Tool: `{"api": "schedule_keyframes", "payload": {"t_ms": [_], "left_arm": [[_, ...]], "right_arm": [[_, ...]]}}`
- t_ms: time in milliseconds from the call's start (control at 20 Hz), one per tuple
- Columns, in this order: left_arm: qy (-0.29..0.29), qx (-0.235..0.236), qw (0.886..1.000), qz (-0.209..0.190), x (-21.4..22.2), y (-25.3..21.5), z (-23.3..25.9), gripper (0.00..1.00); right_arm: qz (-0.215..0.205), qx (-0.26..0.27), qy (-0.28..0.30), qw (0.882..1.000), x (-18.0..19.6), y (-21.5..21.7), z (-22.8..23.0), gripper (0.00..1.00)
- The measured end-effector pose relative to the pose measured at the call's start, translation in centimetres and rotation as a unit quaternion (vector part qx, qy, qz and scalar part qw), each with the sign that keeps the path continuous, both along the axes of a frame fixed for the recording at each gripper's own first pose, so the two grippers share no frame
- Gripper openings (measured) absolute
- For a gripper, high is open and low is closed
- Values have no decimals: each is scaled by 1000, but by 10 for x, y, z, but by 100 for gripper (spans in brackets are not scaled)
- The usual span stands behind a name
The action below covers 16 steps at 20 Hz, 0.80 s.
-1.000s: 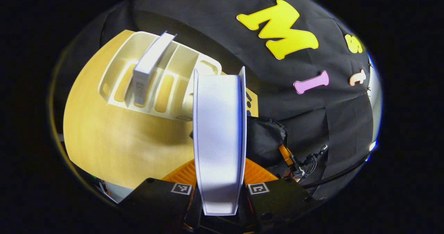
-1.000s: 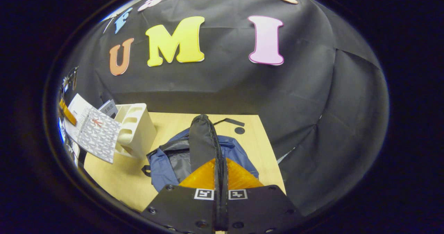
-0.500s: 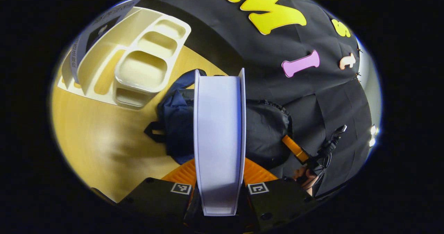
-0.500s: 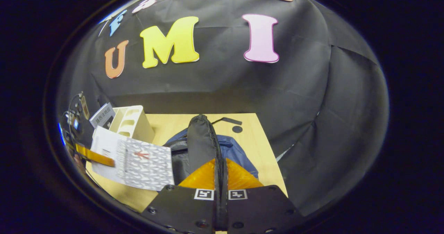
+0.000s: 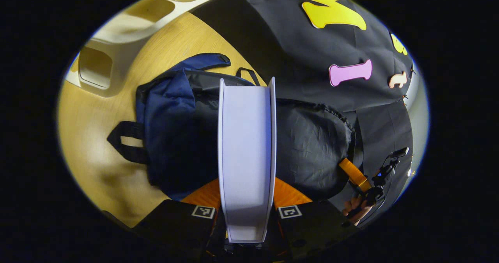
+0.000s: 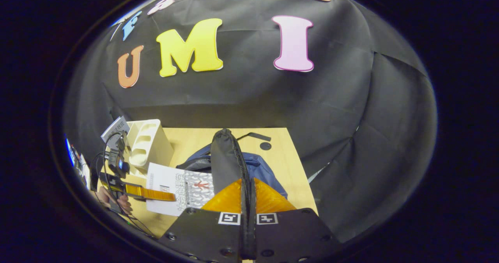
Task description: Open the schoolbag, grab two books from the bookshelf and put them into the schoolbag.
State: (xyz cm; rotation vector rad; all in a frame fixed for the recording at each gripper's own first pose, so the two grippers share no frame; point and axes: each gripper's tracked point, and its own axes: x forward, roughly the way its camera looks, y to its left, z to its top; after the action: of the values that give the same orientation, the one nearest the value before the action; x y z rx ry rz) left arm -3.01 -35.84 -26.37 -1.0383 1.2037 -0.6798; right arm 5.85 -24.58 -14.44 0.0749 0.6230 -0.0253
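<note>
In the left gripper view, the bookshelf (image 5: 117, 33) sits at the far left of the wooden table (image 5: 89, 138), and the schoolbag (image 5: 171, 126) lies to its right with its mouth open, so the opening step looks done. The left gripper (image 5: 246, 200) is clamped on a book (image 5: 246, 146), both fingers pressing its covers, the page edge facing the camera. The book hangs directly over the bag's dark opening, not yet inside. Further right, the bag's flap (image 5: 312, 146) is lifted and held by the right gripper (image 5: 353, 173), with a hand (image 5: 356, 210) behind it.

In the right gripper view, a second book (image 6: 115, 128) stands at the far left behind the bookshelf, so I judge one book is about to go in and one remains to be fetched. Right of that, the left gripper holds the first book flat, just left of the flap (image 6: 226, 157). The right gripper (image 6: 248, 196) is closed tight on that flap's zippered edge, holding it up.
</note>
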Motion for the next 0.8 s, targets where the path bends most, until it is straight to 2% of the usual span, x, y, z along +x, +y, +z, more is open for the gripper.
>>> {"api": "schedule_keyframes", "payload": {"t_ms": [250,650,700,750,800], "left_arm": [[-9,-19,1000,-10,2,-45,-16,45],[37,-78,996,-14,9,-75,-52,45],[37,-75,996,-13,11,-75,-54,51],[29,-50,998,-17,14,-76,-61,54],[23,-27,999,-34,11,-79,-72,50]], "right_arm": [[-2,-4,2,1000,2,2,4,1],[6,-16,0,1000,4,11,9,1],[7,-16,1,1000,4,12,9,1],[8,-16,2,1000,6,13,9,1],[9,-17,3,1000,7,13,8,1]]}}
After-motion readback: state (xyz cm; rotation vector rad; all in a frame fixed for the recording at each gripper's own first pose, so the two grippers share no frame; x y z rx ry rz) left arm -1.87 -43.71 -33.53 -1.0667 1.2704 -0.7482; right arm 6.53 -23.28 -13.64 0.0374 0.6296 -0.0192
